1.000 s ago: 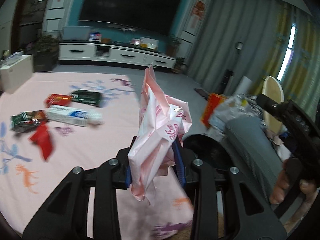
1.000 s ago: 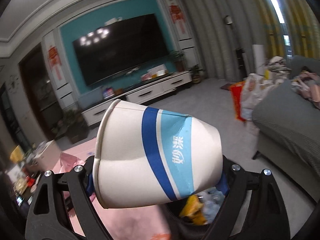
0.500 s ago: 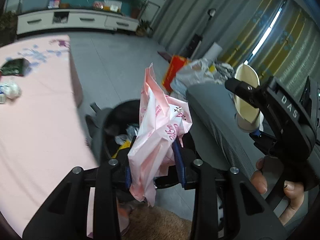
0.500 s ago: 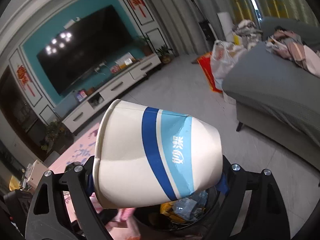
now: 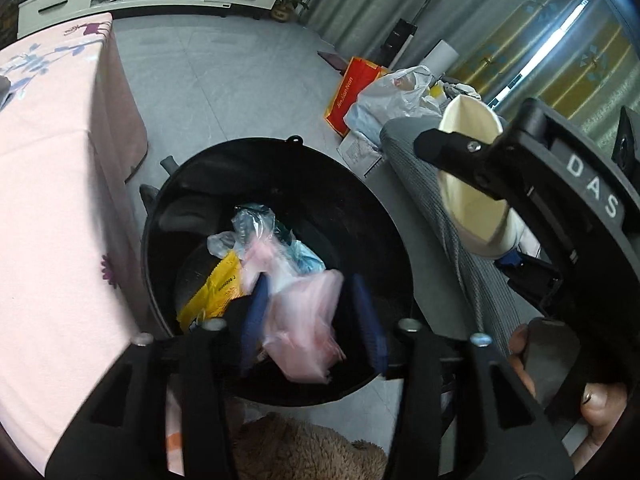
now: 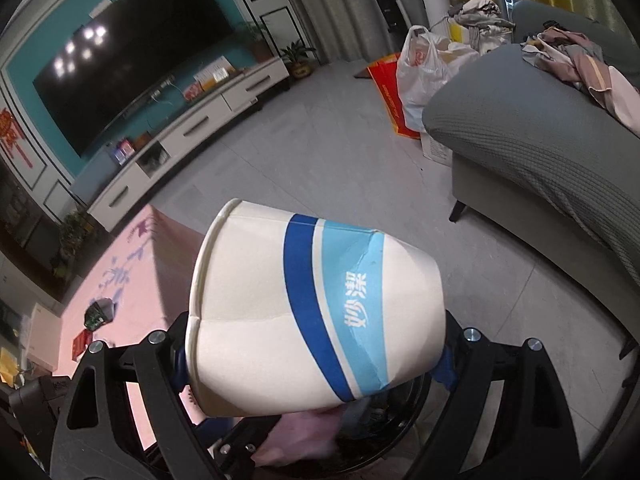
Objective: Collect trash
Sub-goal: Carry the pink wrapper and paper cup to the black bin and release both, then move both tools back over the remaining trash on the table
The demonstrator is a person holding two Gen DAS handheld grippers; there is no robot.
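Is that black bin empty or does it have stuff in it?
Partly filled: the black bin holds a yellow wrapper and clear plastic bags.

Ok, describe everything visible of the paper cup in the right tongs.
The paper cup is white with a dark blue band and a light blue band bearing white characters. It lies on its side across the right tongs, rim to the left, squeezed between the pads, its wall creased and dented. It hangs above the black bin's rim.

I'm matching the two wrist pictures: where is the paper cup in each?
Left wrist: the paper cup is at right, mouth toward the camera, clamped in the right gripper.
Right wrist: cup fills lower centre, lying sideways between the fingers.
Shared landmark: the black bin, centre in the left view, bottom edge in the right.
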